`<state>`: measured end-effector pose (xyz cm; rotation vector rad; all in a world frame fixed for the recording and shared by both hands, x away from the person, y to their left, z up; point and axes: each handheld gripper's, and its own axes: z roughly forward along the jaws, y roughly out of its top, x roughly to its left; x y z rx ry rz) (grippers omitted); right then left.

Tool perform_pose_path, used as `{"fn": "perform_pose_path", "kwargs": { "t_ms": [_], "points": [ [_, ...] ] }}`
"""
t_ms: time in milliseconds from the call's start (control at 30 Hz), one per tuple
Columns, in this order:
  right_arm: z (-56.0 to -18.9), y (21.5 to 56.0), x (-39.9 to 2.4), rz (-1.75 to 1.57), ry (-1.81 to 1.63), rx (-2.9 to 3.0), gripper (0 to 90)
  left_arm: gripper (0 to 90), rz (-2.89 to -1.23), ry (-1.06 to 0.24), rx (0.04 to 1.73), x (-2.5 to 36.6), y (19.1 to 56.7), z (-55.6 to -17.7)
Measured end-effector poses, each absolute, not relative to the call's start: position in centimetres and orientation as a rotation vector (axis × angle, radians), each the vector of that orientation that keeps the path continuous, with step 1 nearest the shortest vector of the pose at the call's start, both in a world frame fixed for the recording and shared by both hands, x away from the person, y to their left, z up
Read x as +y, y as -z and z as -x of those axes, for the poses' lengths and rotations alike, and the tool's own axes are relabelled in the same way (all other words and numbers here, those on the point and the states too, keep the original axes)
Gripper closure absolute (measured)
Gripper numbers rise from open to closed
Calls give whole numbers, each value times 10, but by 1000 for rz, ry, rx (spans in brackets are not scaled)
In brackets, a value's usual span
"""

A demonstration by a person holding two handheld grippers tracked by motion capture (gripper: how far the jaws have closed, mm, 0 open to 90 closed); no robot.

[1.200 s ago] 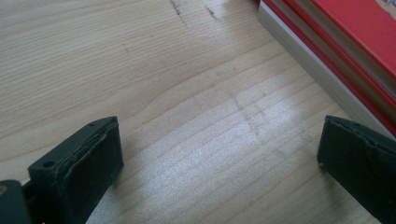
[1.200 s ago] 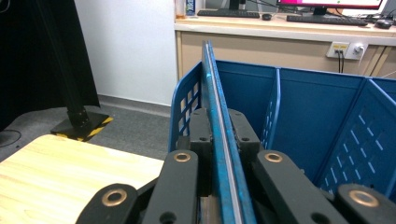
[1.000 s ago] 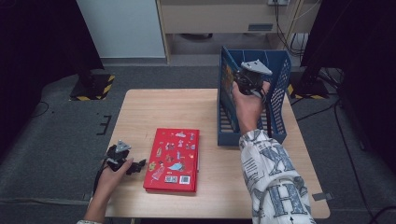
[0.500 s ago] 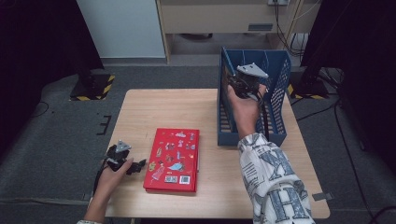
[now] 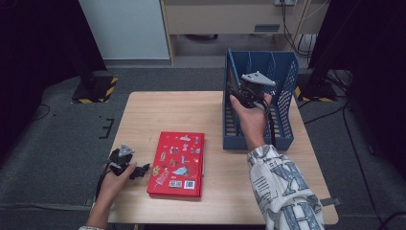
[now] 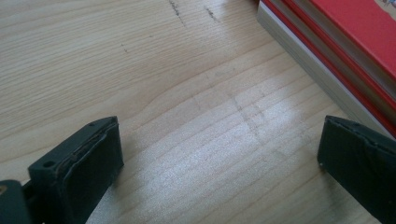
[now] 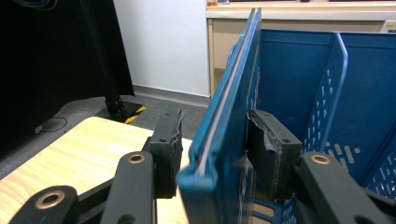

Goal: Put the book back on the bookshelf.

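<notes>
My right gripper (image 5: pixel 238 92) is at the left side of the blue file rack (image 5: pixel 282 96), a grey plate on top of it. In the right gripper view its jaws (image 7: pixel 215 149) straddle an upright blue panel (image 7: pixel 224 121) with a thin pale edge at the rack's (image 7: pixel 327 93) left wall. The jaws have just been opening, and a slim gap shows beside the left pad. I cannot tell whether the panel is a thin book or the wall itself. A red book (image 5: pixel 177 163) lies flat on the table. Left of it my left gripper (image 5: pixel 142 171) rests open over bare wood (image 6: pixel 219 172), with the red book's edge (image 6: pixel 336 42) nearby.
The wooden table (image 5: pixel 167 115) has free room on its far left half. The rack takes up the far right corner. Dark stands with yellow-black feet (image 5: pixel 95 88) and a cabinet (image 5: pixel 230 19) are on the floor beyond the table.
The right gripper has drawn back slightly toward the person at the rack's left wall. The left hand and the red book have stayed put.
</notes>
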<state>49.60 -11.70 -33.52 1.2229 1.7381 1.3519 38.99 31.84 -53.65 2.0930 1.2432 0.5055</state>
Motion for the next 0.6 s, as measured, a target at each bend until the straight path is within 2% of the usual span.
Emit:
{"fn": "perform_pose_path", "kwargs": {
  "t_ms": [600],
  "points": [
    [-479, 342, -113, -1190, -1384, 1790, 569, 0, -2093, -505, 1244, 318, 537, -390]
  ]
}}
